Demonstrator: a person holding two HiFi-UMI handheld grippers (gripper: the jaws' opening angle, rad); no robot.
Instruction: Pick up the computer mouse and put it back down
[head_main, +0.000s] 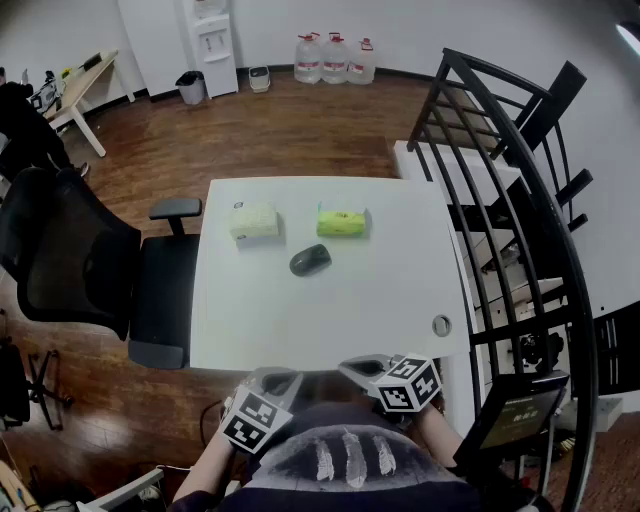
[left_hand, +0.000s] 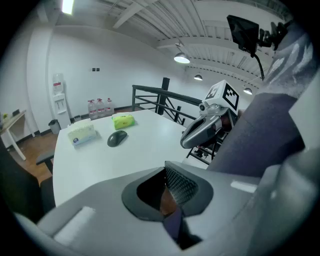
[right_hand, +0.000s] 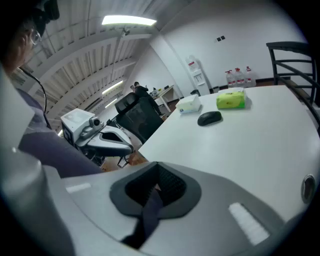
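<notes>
The dark grey computer mouse (head_main: 310, 260) lies on the white table (head_main: 330, 310), a little beyond its middle; it also shows in the left gripper view (left_hand: 117, 138) and the right gripper view (right_hand: 209, 118). Both grippers hang at the table's near edge, close to the person's body and far short of the mouse. My left gripper (head_main: 275, 379) is shut with nothing in it, its pads meeting (left_hand: 172, 200). Beside it on the right, my right gripper (head_main: 362, 367) also looks shut and empty (right_hand: 156, 194).
A pale tissue pack (head_main: 254, 222) and a green one (head_main: 343, 222) lie just behind the mouse. A cable hole (head_main: 441, 324) sits near the table's right front corner. A black office chair (head_main: 100, 280) stands at the left, a black railing (head_main: 520, 200) at the right.
</notes>
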